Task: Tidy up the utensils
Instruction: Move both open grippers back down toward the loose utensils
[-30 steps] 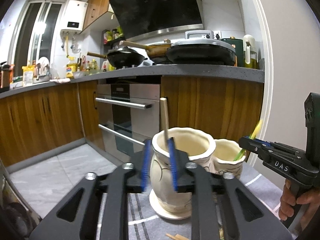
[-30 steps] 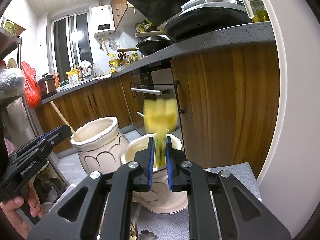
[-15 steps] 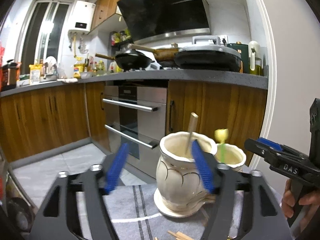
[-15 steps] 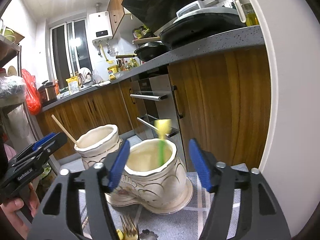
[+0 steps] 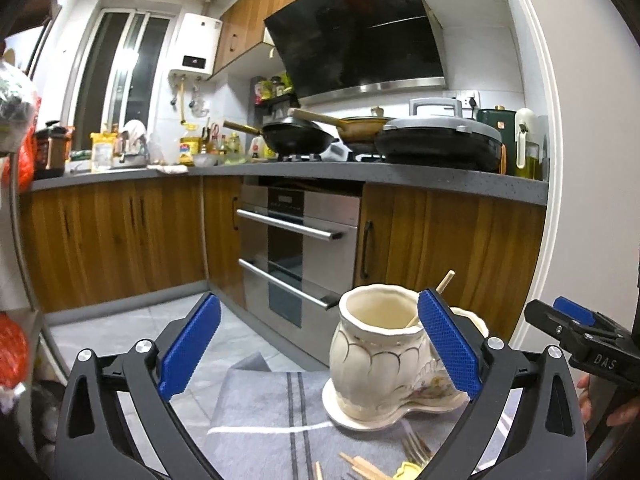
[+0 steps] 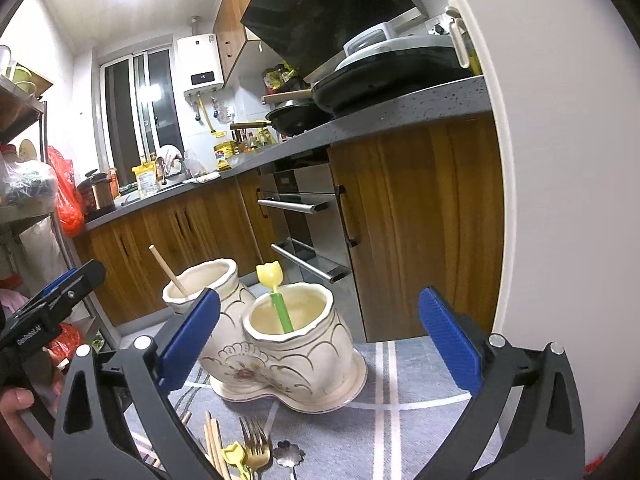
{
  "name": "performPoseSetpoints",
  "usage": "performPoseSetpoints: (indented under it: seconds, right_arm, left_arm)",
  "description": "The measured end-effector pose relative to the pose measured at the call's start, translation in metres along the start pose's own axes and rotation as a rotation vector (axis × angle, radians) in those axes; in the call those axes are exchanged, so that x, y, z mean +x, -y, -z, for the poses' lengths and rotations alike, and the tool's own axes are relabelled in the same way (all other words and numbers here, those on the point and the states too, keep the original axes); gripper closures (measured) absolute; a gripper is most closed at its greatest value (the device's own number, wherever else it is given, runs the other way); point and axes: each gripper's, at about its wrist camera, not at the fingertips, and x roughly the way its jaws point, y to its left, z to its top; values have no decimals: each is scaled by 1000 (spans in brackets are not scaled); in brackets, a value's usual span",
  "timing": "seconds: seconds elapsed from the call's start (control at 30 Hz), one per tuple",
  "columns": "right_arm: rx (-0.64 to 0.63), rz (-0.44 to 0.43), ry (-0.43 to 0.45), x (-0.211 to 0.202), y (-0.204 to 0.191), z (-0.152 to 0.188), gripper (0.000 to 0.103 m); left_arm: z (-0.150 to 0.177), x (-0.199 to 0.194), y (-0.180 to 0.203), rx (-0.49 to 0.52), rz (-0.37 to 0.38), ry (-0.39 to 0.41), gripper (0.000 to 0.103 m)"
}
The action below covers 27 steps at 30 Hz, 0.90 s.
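A kitchen is seen: wood-fronted cabinets, a grey counter (image 5: 420,182) carrying pans, a steel oven (image 5: 298,256) under it. In the foreground a surface is covered by a grey cloth (image 6: 404,412) with pale stripes.

On the cloth a cream double-pot ceramic holder (image 6: 288,356) is set on its own base. In the right wrist view the nearer, lower pot holds a green-stemmed utensil with a yellow tulip-shaped top (image 6: 276,296), leaning against the rim. The taller pot behind it holds a wooden chopstick (image 6: 168,270), tilted to the left. In the left wrist view the same chopstick (image 5: 444,282) is seen sticking out above the taller pot, partly hidden by a blue pad.

The left claw (image 5: 320,344) is spread wide; its jaws have just been opening, and nothing is pinched between them. The right claw (image 6: 320,342) is likewise spread wide, its jaws having just been opening, with the holder seen beyond the gap and untouched by the pads.

Loose on the cloth in front of the holder are noted: a gold fork (image 6: 254,446), several wooden chopsticks (image 6: 214,444), and another yellow tulip-topped piece (image 6: 234,454). Part of a hand (image 6: 16,400) grips the left handle.
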Motion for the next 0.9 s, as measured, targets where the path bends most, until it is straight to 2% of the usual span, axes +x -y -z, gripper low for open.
performPoseSetpoints:
  seconds: [0.17,0.53,0.8,0.9]
  right_arm:
    - [-11,-7,-6,-7,0,2,5]
    - [-35,-7,-60,-17,-1,17,5]
    - [-45,15,-150,-18,6,37,5]
    - [-45,24,-185,-16,10,45,5]
  left_arm:
    - [4,-12,-2,21,-18,-13,5]
    - [32,-18,-12,55,-28,-145,5]
    - [64,-6,-16,71,11,-338,5]
    - [81,-2,-17,99,4,-426,5]
